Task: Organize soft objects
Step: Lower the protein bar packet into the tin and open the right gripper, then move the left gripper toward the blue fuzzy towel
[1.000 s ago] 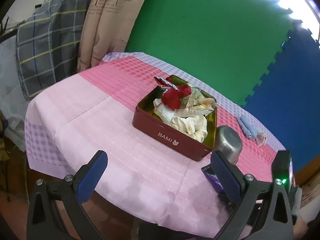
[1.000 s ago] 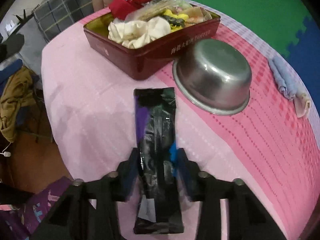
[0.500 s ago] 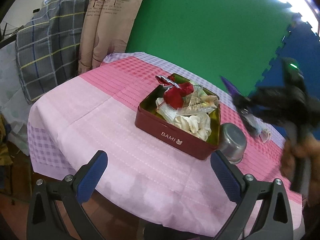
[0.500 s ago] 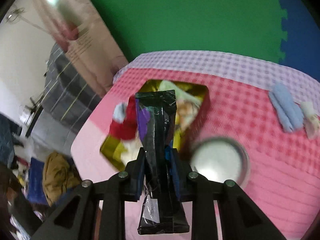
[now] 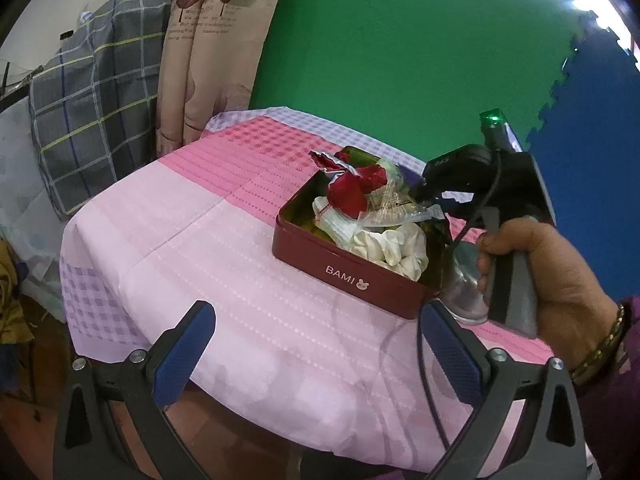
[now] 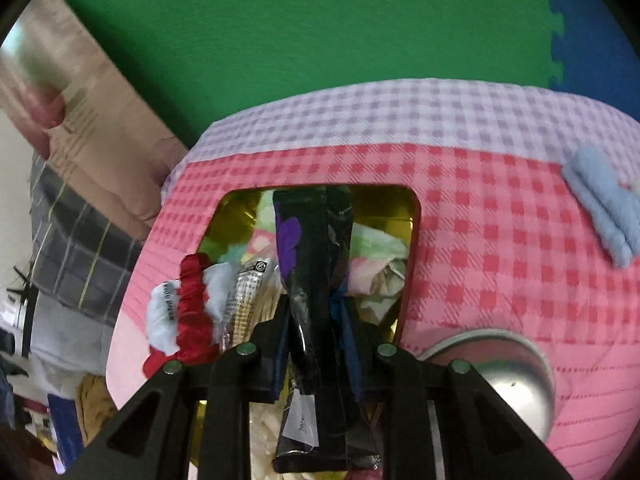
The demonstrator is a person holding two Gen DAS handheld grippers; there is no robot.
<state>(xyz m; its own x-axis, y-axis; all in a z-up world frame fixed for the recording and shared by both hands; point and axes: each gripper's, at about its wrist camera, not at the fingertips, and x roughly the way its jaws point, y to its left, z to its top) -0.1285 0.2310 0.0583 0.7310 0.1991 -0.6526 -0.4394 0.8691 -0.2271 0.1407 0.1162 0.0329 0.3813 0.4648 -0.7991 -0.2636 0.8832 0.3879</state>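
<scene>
Right wrist view: right gripper (image 6: 316,320), jaws clamped on the black foil packet (image 6: 316,264), has carried it off the pink tablecloth (image 6: 500,240) to hang over the red tin (image 5: 340,264), already heaped with soft items. Release into the tin looks next. Left gripper (image 5: 316,348) hangs unmoved, jaws wide and empty, near the table's edge.

Left gripper (image 5: 316,344): jaws wide apart, nothing between them, angled downward. Right gripper (image 6: 316,320): angled steeply down, pads clamped on a packet (image 6: 316,280). Right hand (image 5: 548,264): wrapped around its handle.
</scene>
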